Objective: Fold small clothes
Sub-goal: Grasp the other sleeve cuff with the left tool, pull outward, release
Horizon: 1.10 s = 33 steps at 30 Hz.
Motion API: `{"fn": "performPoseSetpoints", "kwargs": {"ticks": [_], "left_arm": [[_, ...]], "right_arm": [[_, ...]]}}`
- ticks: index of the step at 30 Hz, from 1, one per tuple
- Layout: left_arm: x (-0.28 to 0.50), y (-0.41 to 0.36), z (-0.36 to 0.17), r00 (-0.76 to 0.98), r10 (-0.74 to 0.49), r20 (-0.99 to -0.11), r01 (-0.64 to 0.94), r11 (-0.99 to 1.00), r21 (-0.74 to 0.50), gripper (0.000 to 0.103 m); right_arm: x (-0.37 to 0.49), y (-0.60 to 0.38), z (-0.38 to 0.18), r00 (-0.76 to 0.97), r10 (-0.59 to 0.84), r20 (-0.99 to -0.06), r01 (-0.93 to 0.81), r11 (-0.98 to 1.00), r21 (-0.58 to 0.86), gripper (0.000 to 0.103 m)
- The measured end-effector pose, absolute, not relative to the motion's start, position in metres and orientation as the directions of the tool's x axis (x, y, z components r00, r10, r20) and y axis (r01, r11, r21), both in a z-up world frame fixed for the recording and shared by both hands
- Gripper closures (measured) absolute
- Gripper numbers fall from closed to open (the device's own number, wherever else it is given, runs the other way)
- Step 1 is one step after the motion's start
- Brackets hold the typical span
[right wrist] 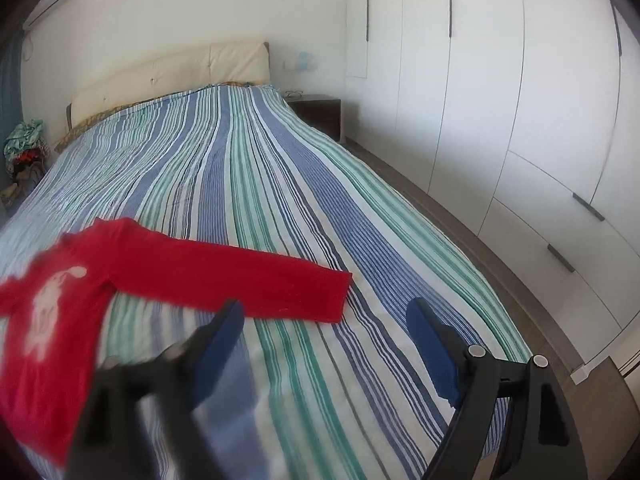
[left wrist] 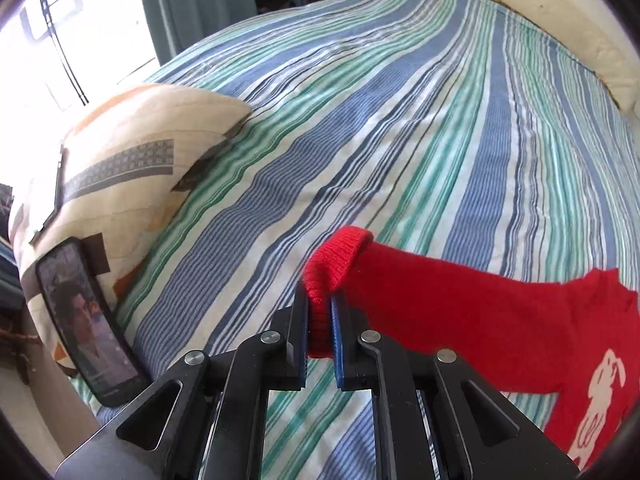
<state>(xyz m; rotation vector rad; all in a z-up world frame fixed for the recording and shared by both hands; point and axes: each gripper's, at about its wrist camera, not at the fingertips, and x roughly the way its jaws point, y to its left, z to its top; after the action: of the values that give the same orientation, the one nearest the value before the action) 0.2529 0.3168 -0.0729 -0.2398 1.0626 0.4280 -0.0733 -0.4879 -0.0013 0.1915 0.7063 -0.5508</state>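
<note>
Left hand-held gripper (left wrist: 320,312) clamps red sweater (left wrist: 480,320) cuff; sleeve runs rightward. Right hand-held gripper (right wrist: 324,320) wide, empty, other cuff (right wrist: 336,296) just ahead on bed (right wrist: 280,160).

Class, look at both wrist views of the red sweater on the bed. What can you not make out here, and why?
- Red sweater: hem and far side cut off by the left wrist view's edge.
- Its white motif: motion-blurred in the right wrist view, cropped in the left.
- Left gripper: the cuff part clamped between the pads is hidden.
- Right gripper: one finger blurred.
</note>
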Motion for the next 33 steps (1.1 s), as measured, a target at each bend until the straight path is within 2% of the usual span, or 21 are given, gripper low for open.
{"fn": "performPoseSetpoints", "kwargs": {"ticks": [6, 10, 18, 20, 21, 22, 23, 29, 33], "left_arm": [[0.229, 0.325, -0.11, 0.35, 0.224, -0.91, -0.484, 0.875, 0.029, 0.095], [0.221, 0.326, -0.133, 0.286, 0.256, -0.923, -0.492, 0.866, 0.088, 0.096], [0.223, 0.328, -0.153, 0.247, 0.277, -0.928, -0.486, 0.865, 0.129, 0.095], [0.224, 0.329, -0.151, 0.244, 0.292, -0.925, -0.481, 0.864, 0.146, 0.085], [0.222, 0.33, -0.148, 0.242, 0.309, -0.92, -0.489, 0.858, 0.159, 0.07], [0.218, 0.332, -0.144, 0.237, 0.329, -0.914, -0.505, 0.845, 0.173, 0.048], [0.214, 0.335, -0.138, 0.232, 0.344, -0.91, -0.527, 0.831, 0.18, 0.041], [0.201, 0.314, -0.092, 0.334, 0.329, -0.883, -0.507, 0.853, 0.125, 0.04], [0.221, 0.255, -0.075, 0.437, 0.207, -0.875, -0.356, 0.934, 0.043, 0.029]], "right_arm": [[-0.074, -0.501, -0.007, 0.604, -0.391, -0.694, 0.564, 0.826, 0.025, 0.02], [-0.075, -0.505, -0.009, 0.595, -0.389, -0.703, 0.574, 0.818, 0.033, 0.02], [-0.074, -0.504, -0.011, 0.583, -0.394, -0.711, 0.578, 0.816, 0.022, 0.021], [-0.073, -0.504, -0.011, 0.582, -0.396, -0.71, 0.578, 0.816, 0.019, 0.021], [-0.074, -0.504, -0.01, 0.583, -0.398, -0.709, 0.579, 0.815, 0.019, 0.021], [-0.074, -0.504, -0.01, 0.585, -0.399, -0.706, 0.58, 0.814, 0.021, 0.021], [-0.075, -0.504, -0.01, 0.587, -0.402, -0.703, 0.583, 0.812, 0.023, 0.021], [-0.079, -0.506, -0.008, 0.605, -0.402, -0.688, 0.591, 0.805, 0.049, 0.02], [-0.074, -0.506, -0.008, 0.606, -0.394, -0.692, 0.586, 0.808, 0.053, 0.02]]}}
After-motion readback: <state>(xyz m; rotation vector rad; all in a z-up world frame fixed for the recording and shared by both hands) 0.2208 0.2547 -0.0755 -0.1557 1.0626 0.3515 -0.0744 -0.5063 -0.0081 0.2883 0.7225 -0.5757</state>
